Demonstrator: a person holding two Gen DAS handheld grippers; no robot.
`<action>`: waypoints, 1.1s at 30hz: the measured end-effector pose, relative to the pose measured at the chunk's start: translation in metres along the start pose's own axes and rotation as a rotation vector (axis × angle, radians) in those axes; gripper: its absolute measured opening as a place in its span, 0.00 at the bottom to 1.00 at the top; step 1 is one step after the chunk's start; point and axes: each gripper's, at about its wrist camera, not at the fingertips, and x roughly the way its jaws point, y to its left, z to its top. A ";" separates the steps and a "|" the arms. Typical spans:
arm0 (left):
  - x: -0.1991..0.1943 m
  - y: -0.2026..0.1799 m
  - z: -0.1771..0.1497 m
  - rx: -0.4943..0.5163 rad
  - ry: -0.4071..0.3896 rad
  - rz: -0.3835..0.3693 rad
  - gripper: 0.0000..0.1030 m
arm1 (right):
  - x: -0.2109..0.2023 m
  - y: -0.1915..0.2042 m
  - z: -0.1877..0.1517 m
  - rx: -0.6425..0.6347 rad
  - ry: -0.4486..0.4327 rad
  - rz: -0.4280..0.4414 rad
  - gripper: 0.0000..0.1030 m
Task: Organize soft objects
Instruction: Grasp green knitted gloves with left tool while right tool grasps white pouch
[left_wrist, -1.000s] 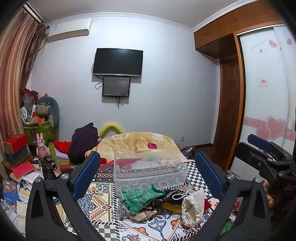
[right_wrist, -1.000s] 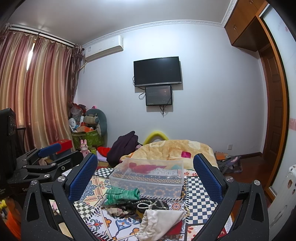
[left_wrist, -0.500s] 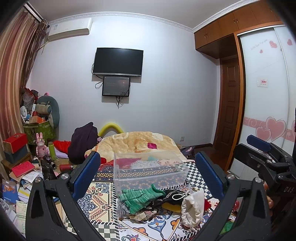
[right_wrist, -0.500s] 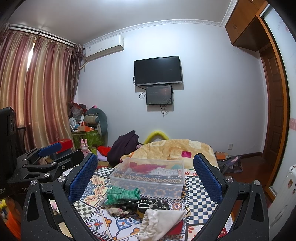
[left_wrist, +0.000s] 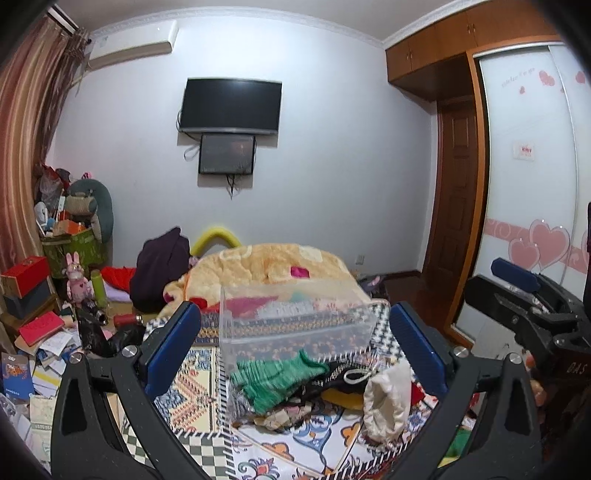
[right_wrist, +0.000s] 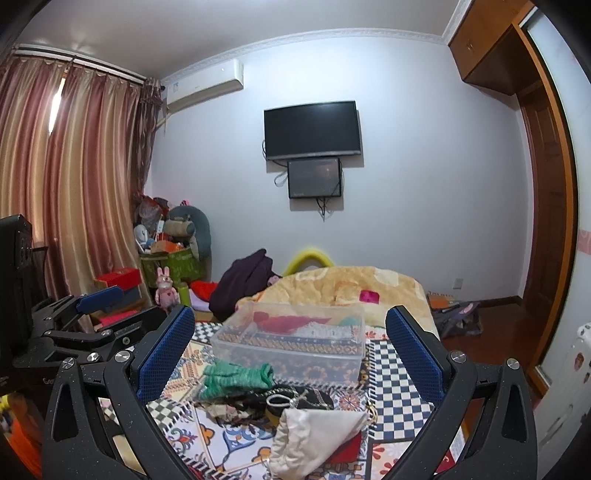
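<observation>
- Right wrist view: I see the soft pile on the patterned bedspread (right_wrist: 391, 384), with a green knit item (right_wrist: 238, 376), a black pouch (right_wrist: 295, 398) and a cream drawstring bag (right_wrist: 314, 439) nearest me.
- Clear plastic bin (right_wrist: 291, 343) sits just behind the pile, red fabric inside.
- My right gripper (right_wrist: 290, 354) hangs above, spread wide, empty.
- My left gripper (left_wrist: 295, 350) likewise wide, empty.
- Wall TV (right_wrist: 312, 129) beyond.

A green knitted cloth (right_wrist: 238, 376) is lying near a clear plastic box (right_wrist: 291, 343) holding red fabric (right_wrist: 284, 320). A cream cloth pouch (right_wrist: 314, 439) is sitting nearer, on a patterned bedspread (right_wrist: 395, 384) showing black-and-white checks and orange florals. Blue pads (right_wrist: 162, 354) are lining the black fingers.
</observation>
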 end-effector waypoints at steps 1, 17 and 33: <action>0.004 0.001 -0.004 0.001 0.014 0.003 1.00 | 0.002 -0.001 -0.002 0.000 0.009 -0.003 1.00; 0.077 0.026 -0.073 -0.051 0.290 0.038 0.98 | 0.045 -0.043 -0.074 0.101 0.330 0.025 1.00; 0.135 0.024 -0.084 -0.022 0.378 -0.018 0.62 | 0.081 -0.046 -0.103 0.147 0.509 0.109 0.46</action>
